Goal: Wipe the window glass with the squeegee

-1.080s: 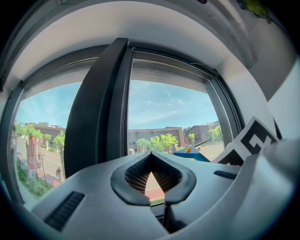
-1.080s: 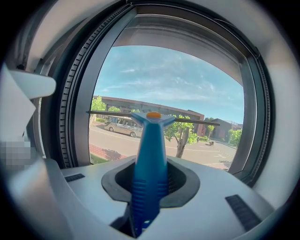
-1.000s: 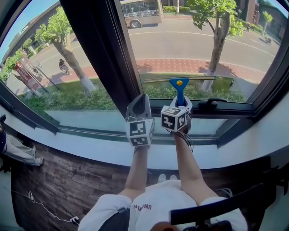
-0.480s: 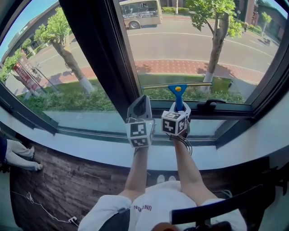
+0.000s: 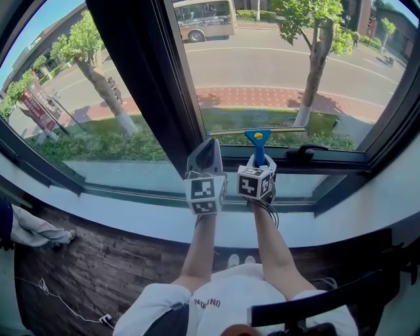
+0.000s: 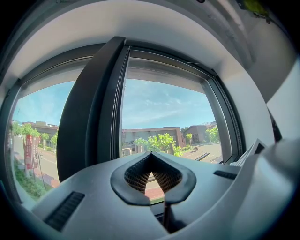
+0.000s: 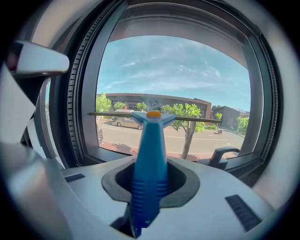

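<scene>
1. The squeegee (image 5: 258, 146) is upright in the right gripper (image 5: 260, 165), just to the right of the dark window post (image 5: 141, 79). Its blue handle points up at the glass, with an orange dot at the top of the handle.
2. Its thin blade runs level across the lowest part of the window glass (image 5: 282, 59), the pane on the right of the post. I cannot tell whether the blade's edge presses on the glass.
3. In the right gripper view, the fingers of the right gripper (image 7: 151, 180) are closed tight on the ribbed lower part of the squeegee (image 7: 150, 159). The handle rises between them, and the blade spreads to both sides at its top.
4. The left gripper (image 5: 209, 146) is also raised just right of the post, closer to it than the right gripper and side by side with it.
5. In the left gripper view, the fingers of the left gripper (image 6: 151, 157) are brought together with their tips meeting. Only a small diamond-shaped gap shows between the pads, and nothing is held there.
6. The left gripper view looks up along the post (image 6: 91, 108), which stands to the left of the fingers.
7. A black window handle (image 5: 303, 153) sits on the bottom frame, further right of the post than the squeegee.
8. The white window sill (image 5: 131, 220) runs below the foot of the post, and both forearms reach over it.
9. Through the glass right of the post are a street, a tree (image 5: 318, 46) and a bus (image 5: 203, 18).
</scene>
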